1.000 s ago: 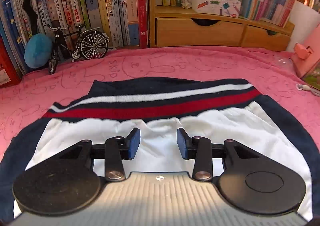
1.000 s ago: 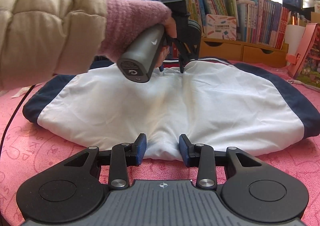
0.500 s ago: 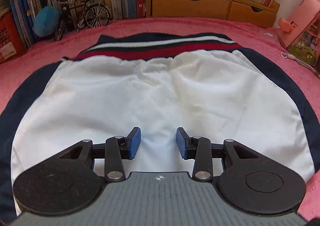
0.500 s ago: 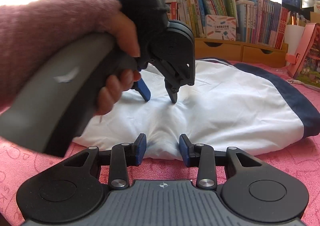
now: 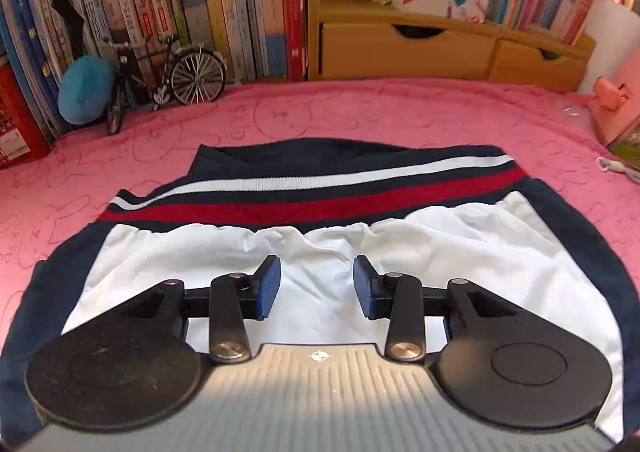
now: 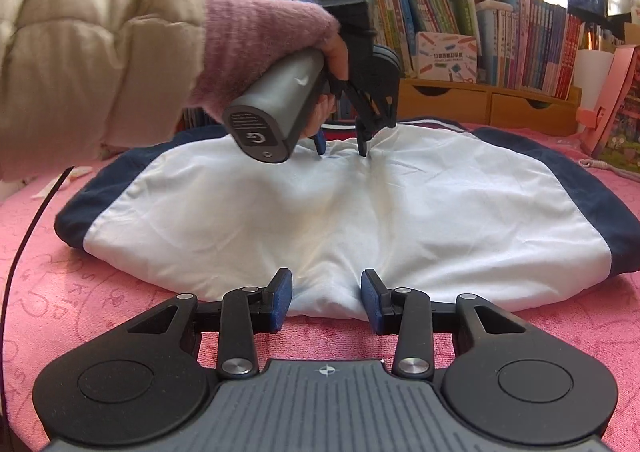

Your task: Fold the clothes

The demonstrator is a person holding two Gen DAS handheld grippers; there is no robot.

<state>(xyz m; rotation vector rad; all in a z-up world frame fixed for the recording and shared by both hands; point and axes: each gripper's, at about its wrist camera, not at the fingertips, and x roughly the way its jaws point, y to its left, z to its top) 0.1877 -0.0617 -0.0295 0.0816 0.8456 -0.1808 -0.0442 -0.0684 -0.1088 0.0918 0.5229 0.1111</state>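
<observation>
— Claws: what changed? The left claw (image 6: 342,146) swung near the right camera half a second ago and is back at the garment's (image 6: 400,212) gathered far edge, pads (image 5: 269,288) apart, gripping nothing.

— And the right claw (image 6: 326,302)?

— Its jaws just widened slightly around the near white fold, not pinching. The smooth white cloth, navy-edged with a ribbed red-and-white band (image 5: 320,196), lies on the bench's pink towelling cover (image 5: 360,112).

I see one garment (image 6: 400,212) lying flat on the pink cloth, folded into a broad rounded shape. Its middle is white and creased, with navy panels down the left and right edges. At the far end runs a ribbed navy band (image 5: 320,188) striped white and red.
</observation>
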